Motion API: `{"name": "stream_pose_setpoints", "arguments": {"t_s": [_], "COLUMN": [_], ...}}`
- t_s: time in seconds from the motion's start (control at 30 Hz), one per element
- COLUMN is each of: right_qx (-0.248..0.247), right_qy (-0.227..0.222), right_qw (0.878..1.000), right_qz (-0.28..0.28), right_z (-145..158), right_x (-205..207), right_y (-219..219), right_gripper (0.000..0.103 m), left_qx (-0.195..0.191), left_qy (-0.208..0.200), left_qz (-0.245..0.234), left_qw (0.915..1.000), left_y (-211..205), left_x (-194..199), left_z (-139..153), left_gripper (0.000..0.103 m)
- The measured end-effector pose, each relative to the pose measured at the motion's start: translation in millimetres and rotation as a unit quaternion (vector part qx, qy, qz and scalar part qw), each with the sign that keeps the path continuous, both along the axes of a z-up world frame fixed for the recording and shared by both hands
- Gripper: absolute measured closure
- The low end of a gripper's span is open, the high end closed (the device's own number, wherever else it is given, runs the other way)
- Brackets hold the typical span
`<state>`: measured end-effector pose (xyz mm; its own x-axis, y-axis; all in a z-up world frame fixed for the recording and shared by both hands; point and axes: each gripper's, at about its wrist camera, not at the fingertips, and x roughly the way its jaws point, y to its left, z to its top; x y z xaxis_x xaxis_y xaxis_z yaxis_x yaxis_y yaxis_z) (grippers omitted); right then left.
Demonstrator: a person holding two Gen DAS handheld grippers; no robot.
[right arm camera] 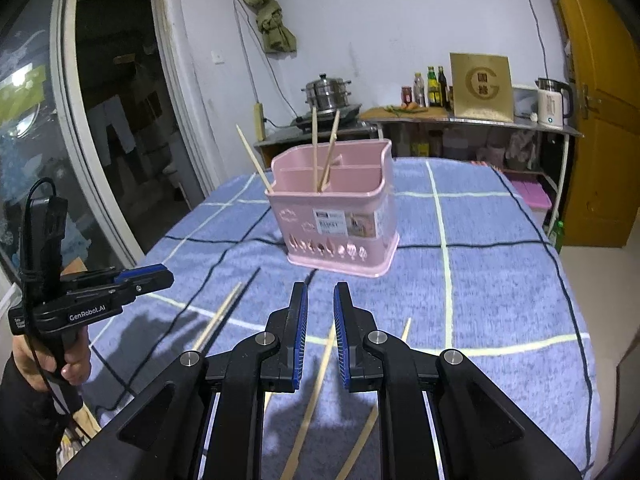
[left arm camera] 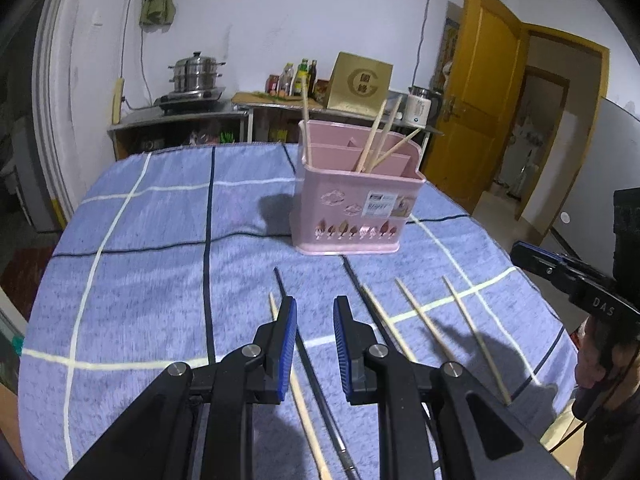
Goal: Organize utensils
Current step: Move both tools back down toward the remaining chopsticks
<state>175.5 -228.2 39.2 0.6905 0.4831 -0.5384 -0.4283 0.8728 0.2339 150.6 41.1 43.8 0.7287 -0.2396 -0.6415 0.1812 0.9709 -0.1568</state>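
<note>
A pink utensil holder (left arm camera: 352, 204) stands on the blue checked tablecloth, with several wooden chopsticks (left arm camera: 374, 140) upright in its compartments; it also shows in the right wrist view (right arm camera: 336, 216). Several loose wooden chopsticks (left arm camera: 476, 336) and dark chopsticks (left arm camera: 316, 372) lie on the cloth in front of it. My left gripper (left arm camera: 315, 304) is open and empty above a dark chopstick and a wooden one. My right gripper (right arm camera: 321, 292) is open and empty above wooden chopsticks (right arm camera: 316, 392). The right gripper body shows at the right edge of the left wrist view (left arm camera: 560, 272).
The table's blue cloth (left arm camera: 152, 240) ends at rounded edges. Behind it is a counter with a steel steamer pot (left arm camera: 196, 72), bottles, a gold box (left arm camera: 358, 84) and a white kettle (left arm camera: 420, 108). A yellow door (left arm camera: 480, 92) stands open at right.
</note>
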Motion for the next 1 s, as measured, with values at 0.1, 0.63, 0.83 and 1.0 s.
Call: {"name": "stream_pose_setpoints", "arguments": {"t_s": [0.1, 0.63, 0.83, 1.0], "right_qx": [-0.010, -0.062, -0.071, -0.079], "right_qy": [0.013, 0.097, 0.110, 0.117], "right_qw": [1.000, 0.993, 0.991, 0.990], "right_qz": [0.002, 0.015, 0.019, 0.020], "right_z": [-10, -58, -66, -72], "right_x": [2, 37, 44, 50], "right_y": [3, 32, 38, 42], "right_gripper": [0.089, 0.089, 0.089, 0.089], "left_qx": [0.001, 0.013, 0.016, 0.031], "left_qy": [0.017, 0.084, 0.097, 0.107], "left_qz": [0.010, 0.018, 0.021, 0.023], "left_qw": [0.9998, 0.9962, 0.9950, 0.9935], "left_y": [6, 17, 16, 12], "left_x": [6, 45, 56, 64], "left_z": [-13, -58, -68, -74], "left_gripper": [0.085, 0.079, 0.076, 0.076]}}
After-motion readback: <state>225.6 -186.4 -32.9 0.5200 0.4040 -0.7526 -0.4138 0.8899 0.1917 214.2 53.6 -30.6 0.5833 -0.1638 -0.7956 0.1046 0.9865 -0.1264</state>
